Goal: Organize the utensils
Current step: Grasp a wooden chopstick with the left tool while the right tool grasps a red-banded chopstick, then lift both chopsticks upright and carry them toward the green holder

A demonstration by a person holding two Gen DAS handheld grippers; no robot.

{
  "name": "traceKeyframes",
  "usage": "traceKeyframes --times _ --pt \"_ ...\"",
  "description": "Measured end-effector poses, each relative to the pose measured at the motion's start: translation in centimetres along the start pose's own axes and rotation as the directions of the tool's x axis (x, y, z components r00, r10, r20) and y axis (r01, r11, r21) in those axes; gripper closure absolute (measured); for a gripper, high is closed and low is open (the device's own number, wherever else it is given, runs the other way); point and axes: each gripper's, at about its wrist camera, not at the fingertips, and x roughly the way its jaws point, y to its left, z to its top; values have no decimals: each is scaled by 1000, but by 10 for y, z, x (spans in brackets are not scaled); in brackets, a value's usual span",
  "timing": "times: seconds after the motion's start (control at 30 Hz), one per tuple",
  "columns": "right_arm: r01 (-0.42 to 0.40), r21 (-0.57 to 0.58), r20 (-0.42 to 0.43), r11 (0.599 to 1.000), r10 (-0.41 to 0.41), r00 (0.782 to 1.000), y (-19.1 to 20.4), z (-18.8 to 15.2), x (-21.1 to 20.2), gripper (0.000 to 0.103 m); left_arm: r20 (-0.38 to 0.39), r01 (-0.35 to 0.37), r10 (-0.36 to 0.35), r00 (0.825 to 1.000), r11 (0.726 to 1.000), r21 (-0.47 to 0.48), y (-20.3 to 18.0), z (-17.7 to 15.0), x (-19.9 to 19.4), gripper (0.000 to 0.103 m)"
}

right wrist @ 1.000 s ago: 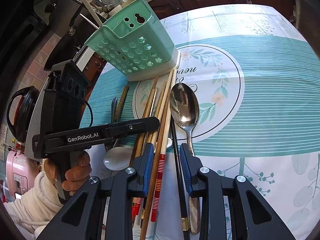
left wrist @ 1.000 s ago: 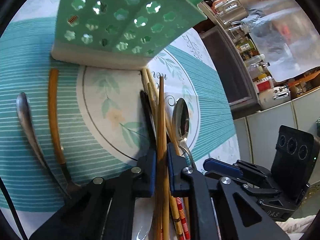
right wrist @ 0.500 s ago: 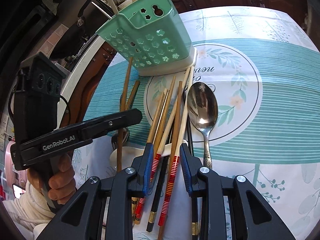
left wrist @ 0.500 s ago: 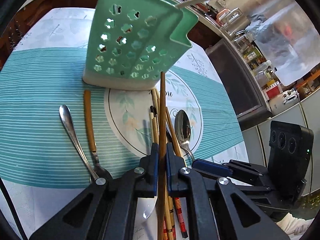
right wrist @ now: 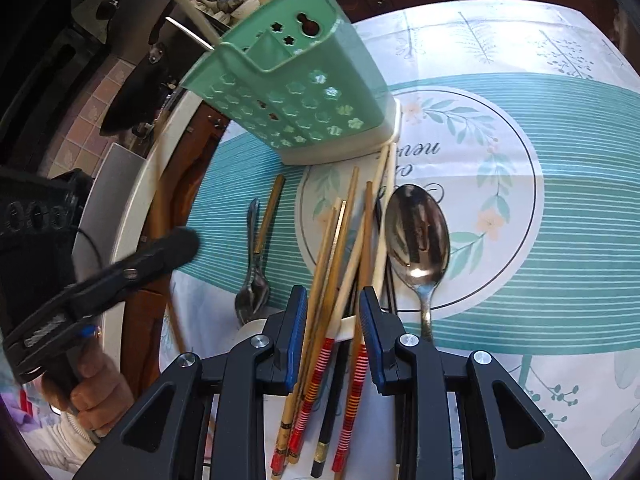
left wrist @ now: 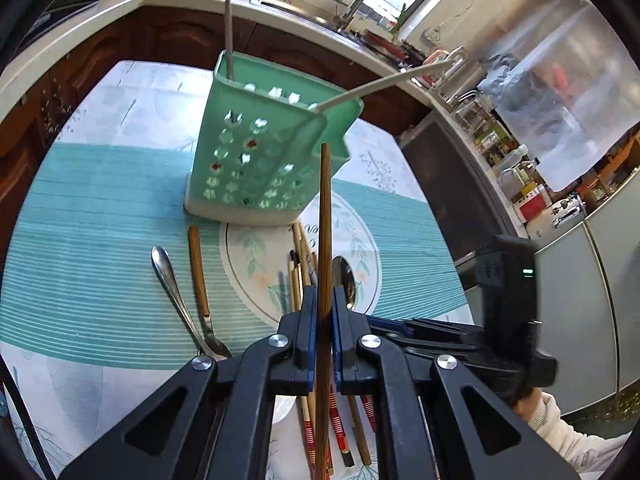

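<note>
My left gripper (left wrist: 323, 312) is shut on a brown wooden chopstick (left wrist: 325, 224) and holds it up off the table, its tip before the green perforated utensil holder (left wrist: 260, 160). The holder (right wrist: 296, 92) holds two utensils standing in it. My right gripper (right wrist: 333, 312) is open, hovering over a pile of chopsticks (right wrist: 340, 248) on the tablecloth. A large metal spoon (right wrist: 418, 236) lies right of the pile. A small spoon (left wrist: 176, 292) and a brown-handled utensil (left wrist: 199, 272) lie to the left.
The table has a teal striped cloth (right wrist: 560, 216) with a round floral print. Kitchen counters (left wrist: 120, 4) and cabinets surround it. A white ceramic spoon (right wrist: 256, 324) lies under the chopsticks near my right gripper.
My left gripper has lifted the brown chopstick up and back, so the holder now looks farther off. My right gripper has shifted slightly over the pile and stays open.
</note>
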Motion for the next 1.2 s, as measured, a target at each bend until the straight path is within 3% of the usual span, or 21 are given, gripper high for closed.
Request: traceKeyframes --times 0.2,0.4,0.53,0.7,0.73,1.0,1.2 --pt "5 29 -50 1000 -4 999 -16 13 18 75 3 23 -23 1000 1000 5 -7 2 -5 99" --pt "-73 80 -75 994 79 994 -31 23 30 75 -22 42 -43 999 999 -25 0 -1 5 99" --pt "-123 96 -77 988 131 988 -39 30 38 84 -20 48 -48 999 998 -32 2 0 6 99" --pt "-185 106 -59 977 192 980 -50 33 43 90 -24 54 -55 998 998 -42 4 0 10 99" --pt "-194 101 -48 976 199 979 -52 33 43 96 -27 52 -53 998 998 -44 4 0 11 99" --pt "-197 3 6 980 197 980 -37 16 25 98 -14 28 -28 1000 999 -43 4 2 10 99" --pt "-239 10 62 971 238 969 -33 6 4 98 2 18 -18 1000 999 -35 0 2 6 99"
